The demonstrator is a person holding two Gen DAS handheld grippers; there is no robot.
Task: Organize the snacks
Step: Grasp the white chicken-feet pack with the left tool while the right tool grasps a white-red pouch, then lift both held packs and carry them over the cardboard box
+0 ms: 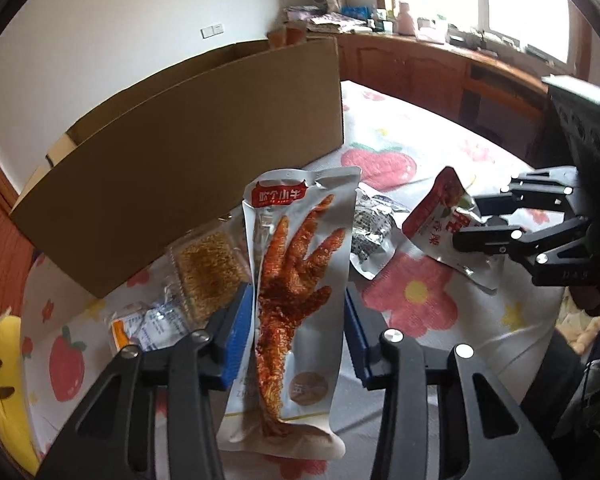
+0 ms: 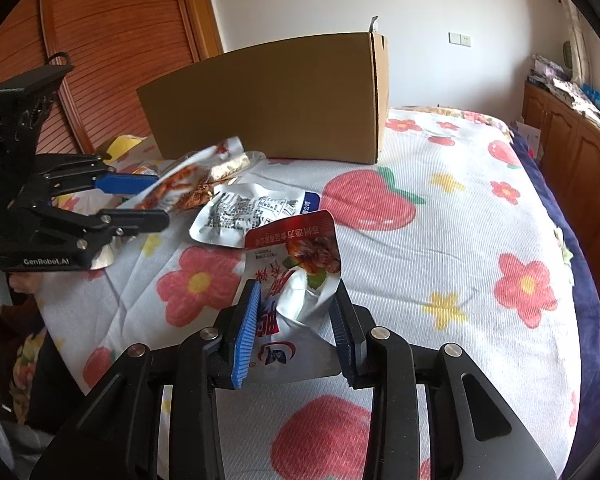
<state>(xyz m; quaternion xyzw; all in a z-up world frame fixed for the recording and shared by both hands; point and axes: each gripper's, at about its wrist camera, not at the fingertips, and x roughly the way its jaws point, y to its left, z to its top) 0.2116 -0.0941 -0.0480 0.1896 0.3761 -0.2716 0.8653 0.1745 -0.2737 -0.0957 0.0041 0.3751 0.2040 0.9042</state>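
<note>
left hand-held gripper (image 1: 300, 316) has its blue pads on both side edges of the chicken-foot pouch (image 1: 296, 280), a silver pack printed with an orange-red chicken foot and a red logo patch at the top. the left pad presses the pouch edge; the right pad sits at the opposite edge, contact there is hard to confirm. the right wrist view shows the same pouch (image 2: 180, 188) raised off the bed between the blue finger and the black finger, so it reads as gripped.

right hand-held gripper (image 2: 296, 328) is clamped on the red-and-silver snack pouch (image 2: 296, 264). the pouch is crumpled between the two blue pads and its red top edge stands up past the fingertips. in the left wrist view the same pouch (image 1: 440, 216) hangs from those black fingers, tilted, above the bed.

bed (image 2: 460, 240) has a white cover with red strawberries and flowers. cardboard box (image 2: 268, 96) stands on it at the far side, its long wall facing both cameras; its inside is not visible. silver pouch with black print (image 2: 248, 216) lies flat on the cover between the two hand-held grippers. clear tray of golden-brown snack (image 1: 208, 276) lies near the box wall, just left of the held chicken-foot pouch, with a small orange-and-white packet (image 1: 140, 328) beside it. yellow plush toy (image 1: 4, 380) is at the left edge of the left wrist view.
</note>
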